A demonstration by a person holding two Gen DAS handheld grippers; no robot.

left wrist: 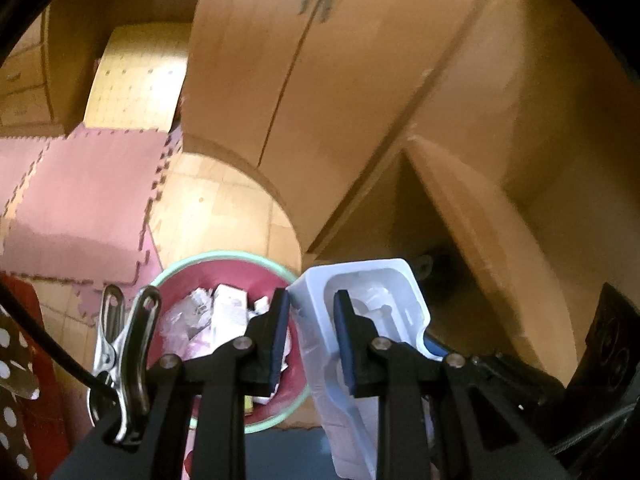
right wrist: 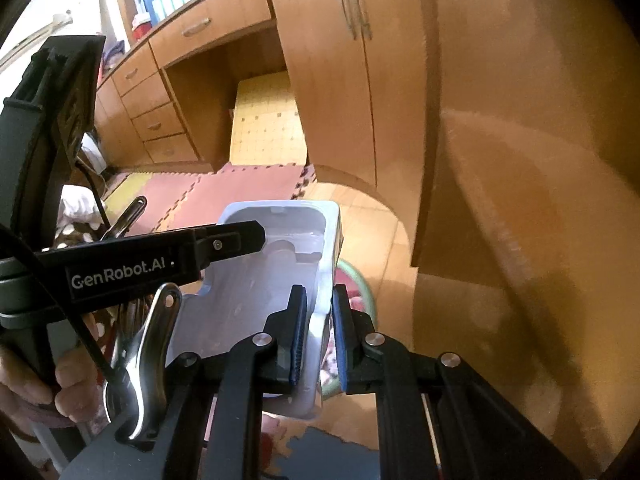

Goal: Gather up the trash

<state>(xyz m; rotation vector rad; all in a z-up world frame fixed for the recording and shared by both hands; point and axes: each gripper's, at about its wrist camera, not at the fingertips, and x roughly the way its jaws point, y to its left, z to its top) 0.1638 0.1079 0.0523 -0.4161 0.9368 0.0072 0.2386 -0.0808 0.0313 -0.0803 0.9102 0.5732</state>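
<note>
White plastic tray (left wrist: 360,344), just the one, is gripped by both claws above one pink bin (left wrist: 232,276) with a mint rim, already holding crumpled paper. Left claw (left wrist: 310,336) angles down, its two blue pads nearly closed, pinching one tray wall. Right claw (right wrist: 318,332) also tilts down, clamped narrowly on the opposite wall, with the left one reaching across in its view. A hand (right wrist: 24,384) grips the left handle. Tray sits beside and partly over the bin on the floor, near wooden cabinets (right wrist: 340,100).

White moulded plastic tray (left wrist: 400,304); pink bin, mint-green rim (left wrist: 224,258); pink foam puzzle mat (left wrist: 80,200); blue-padded black grippers.
</note>
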